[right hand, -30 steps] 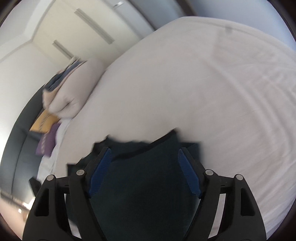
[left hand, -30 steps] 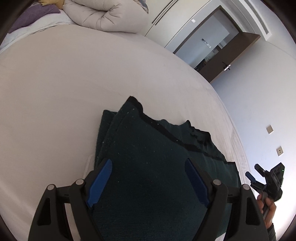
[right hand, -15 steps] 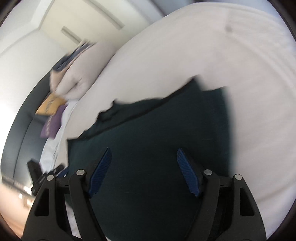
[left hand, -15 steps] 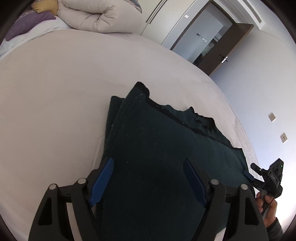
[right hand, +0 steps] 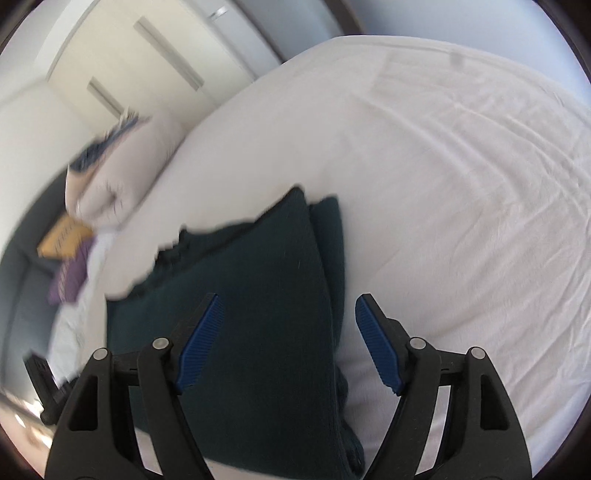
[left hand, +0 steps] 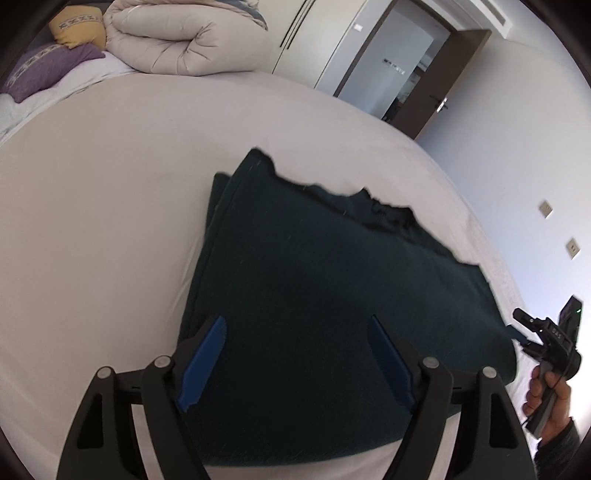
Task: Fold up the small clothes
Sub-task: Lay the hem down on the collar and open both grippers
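Dark garment [left hand: 314, 295] folded on bed [left hand: 110, 221] (fingers [left hand: 205, 354] apart).

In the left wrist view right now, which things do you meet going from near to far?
Left gripper → dark green folded garment → bare white bedsheet → rolled beige duvet.

There is one dark green folded cloth [left hand: 332, 314] on one white bed [left hand: 110, 221]. Upper left sit one rolled duvet [left hand: 177, 40], one yellow pillow [left hand: 75, 26], one purple pillow [left hand: 48, 70]. There are two grippers [left hand: 295, 354] [right hand: 286, 343].
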Available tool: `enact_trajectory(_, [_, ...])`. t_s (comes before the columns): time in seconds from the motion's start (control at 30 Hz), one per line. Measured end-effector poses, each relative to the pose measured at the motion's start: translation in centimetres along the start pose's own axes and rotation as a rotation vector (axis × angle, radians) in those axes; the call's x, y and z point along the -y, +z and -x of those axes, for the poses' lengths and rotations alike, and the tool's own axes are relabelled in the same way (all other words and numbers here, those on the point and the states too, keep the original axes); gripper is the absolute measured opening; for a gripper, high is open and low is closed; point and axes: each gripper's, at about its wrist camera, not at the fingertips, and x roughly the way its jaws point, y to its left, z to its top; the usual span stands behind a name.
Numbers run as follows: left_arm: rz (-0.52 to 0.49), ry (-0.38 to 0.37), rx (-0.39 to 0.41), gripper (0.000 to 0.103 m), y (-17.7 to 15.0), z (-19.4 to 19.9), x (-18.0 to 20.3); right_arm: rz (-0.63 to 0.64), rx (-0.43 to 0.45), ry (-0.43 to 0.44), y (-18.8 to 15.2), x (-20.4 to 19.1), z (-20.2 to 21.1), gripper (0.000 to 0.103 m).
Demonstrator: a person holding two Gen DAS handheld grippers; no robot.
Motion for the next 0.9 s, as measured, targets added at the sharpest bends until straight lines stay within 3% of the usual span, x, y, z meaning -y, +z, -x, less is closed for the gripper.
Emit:
enact_trajectory(0.07, [-0.016, 0.007, -0.007, 0.081, -0.4, 0.0, 0.2, 0.062, -0.027, -0.044, -1.1, -1.1, -1.0, 0.07])
enact_trajectory(0.13, [-0.025, 0.009, -0.014, 0.081, -0.5, -0.1, 0.6, 0.099, -0.055, -0.078, -1.8, -1.2, -1.3, 0.038])
enact_trajectory(0.17, [-0.027, 0.006, -0.022, 0.081, -0.5, -0.2, 0.7, 0.109, -0.064, -0.093, -2.0, -1.1, -1.5, 0.032])
enact_trajectory(0.33, [-0.04, 0.028, -0.039, 0.081, -0.7, -0.6, 1.0, 0.109, -0.038, -0.124, -1.9, -0.9, -1.0, 0.013])
enact_trajectory(0.57, [-0.05, 0.065, -0.055, 0.081, -0.7, -1.1, 1.5, 0.061, -0.014, -0.143, -2.2, 0.6, -0.1, 0.007])
enact_trajectory(0.77, [-0.061, 0.079, -0.06, 0.083, -0.5, -1.5, 2.0, -0.003, -0.029, -0.09, -2.2, 2.3, 0.0, 0.007])
enact_trajectory(0.9, [-0.072, 0.092, -0.061, 0.083, -0.4, -1.8, 2.4, -0.017, 0.012, -0.147, -1.8, 1.3, 2.2, 0.008])
